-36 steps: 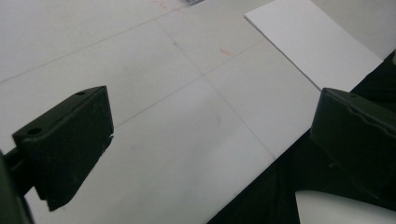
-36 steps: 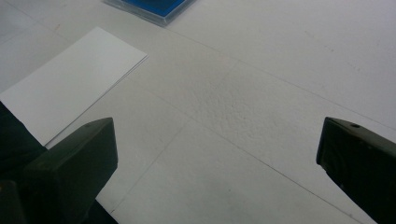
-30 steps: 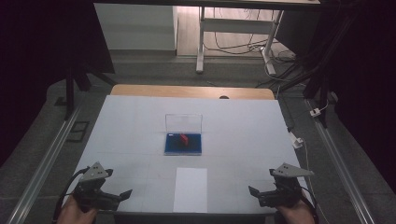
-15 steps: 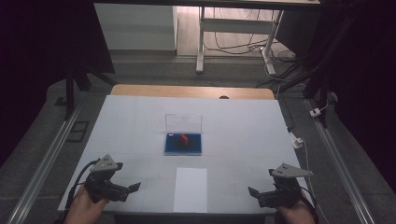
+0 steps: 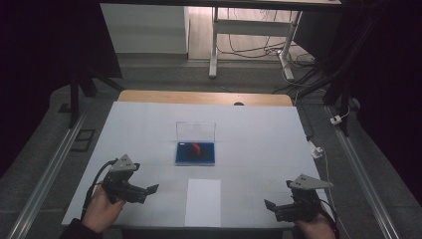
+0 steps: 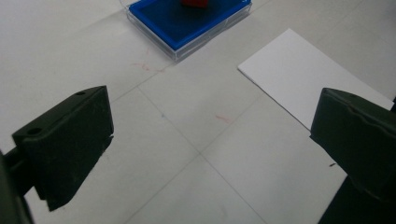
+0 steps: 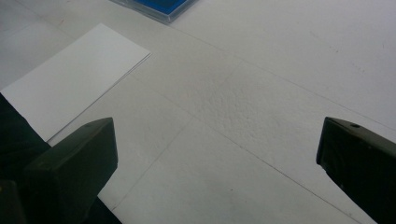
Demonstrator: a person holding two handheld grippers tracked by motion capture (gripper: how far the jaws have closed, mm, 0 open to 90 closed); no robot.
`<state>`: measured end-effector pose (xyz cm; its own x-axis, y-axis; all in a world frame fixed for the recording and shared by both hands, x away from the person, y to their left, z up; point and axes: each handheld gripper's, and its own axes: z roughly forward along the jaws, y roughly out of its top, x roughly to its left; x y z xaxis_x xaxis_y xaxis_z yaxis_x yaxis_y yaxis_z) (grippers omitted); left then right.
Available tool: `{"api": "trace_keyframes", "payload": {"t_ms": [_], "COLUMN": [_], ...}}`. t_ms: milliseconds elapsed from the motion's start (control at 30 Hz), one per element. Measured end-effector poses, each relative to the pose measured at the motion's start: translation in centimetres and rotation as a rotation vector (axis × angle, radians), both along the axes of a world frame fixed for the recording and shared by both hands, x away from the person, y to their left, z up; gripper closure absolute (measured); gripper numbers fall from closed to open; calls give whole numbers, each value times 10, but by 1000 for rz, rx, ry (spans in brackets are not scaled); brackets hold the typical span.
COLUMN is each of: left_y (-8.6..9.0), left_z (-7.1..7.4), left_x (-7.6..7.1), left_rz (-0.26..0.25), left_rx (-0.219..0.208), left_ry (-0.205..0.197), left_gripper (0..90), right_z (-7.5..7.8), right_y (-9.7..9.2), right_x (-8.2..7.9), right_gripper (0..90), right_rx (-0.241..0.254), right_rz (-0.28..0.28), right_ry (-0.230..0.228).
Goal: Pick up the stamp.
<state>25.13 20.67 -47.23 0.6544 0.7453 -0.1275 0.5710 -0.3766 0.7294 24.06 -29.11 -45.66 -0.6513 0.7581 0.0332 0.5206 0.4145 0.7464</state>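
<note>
We are holding the left gripper point(image 5: 149, 189) at about eight o'clock on the white table point(image 5: 259, 134), its jaws spread wide and gripping nothing, pointing toward the white sheet of paper point(image 5: 203, 202) lying at six o'clock. Our right gripper point(image 5: 271, 205) is hovering at four o'clock, jaws likewise gaping wide and empty. The blue tray point(image 5: 195, 154) is sitting near the table's centre, well apart from both grippers, with a small red object point(image 5: 196, 148) resting in it and its clear lid point(image 5: 195, 131) standing upright at twelve o'clock behind it.
</note>
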Motion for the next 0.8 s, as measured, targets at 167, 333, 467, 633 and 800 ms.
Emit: {"api": "trace_keyframes", "payload": {"t_ms": [167,333,467,633,800], "left_y": [-7,-14,-20,-27,-34], "left_z": [0,0,0,0,1], "left_x": [11,23,33,45,55], "left_rz": [-11,-26,-33,-39,-42], "left_rx": [3,12,3,-29,-29], "left_ry": [5,5,9,11,3], "left_gripper": [0,0,0,0,0], "right_z": [0,0,0,0,0], "right_y": [0,0,0,0,0], "right_x": [0,0,0,0,0], "right_gripper": [0,0,0,0,0], "right_rx": [1,0,2,3,1], "right_rz": [3,2,5,3,3], "right_ry": [1,2,2,3,2]}}
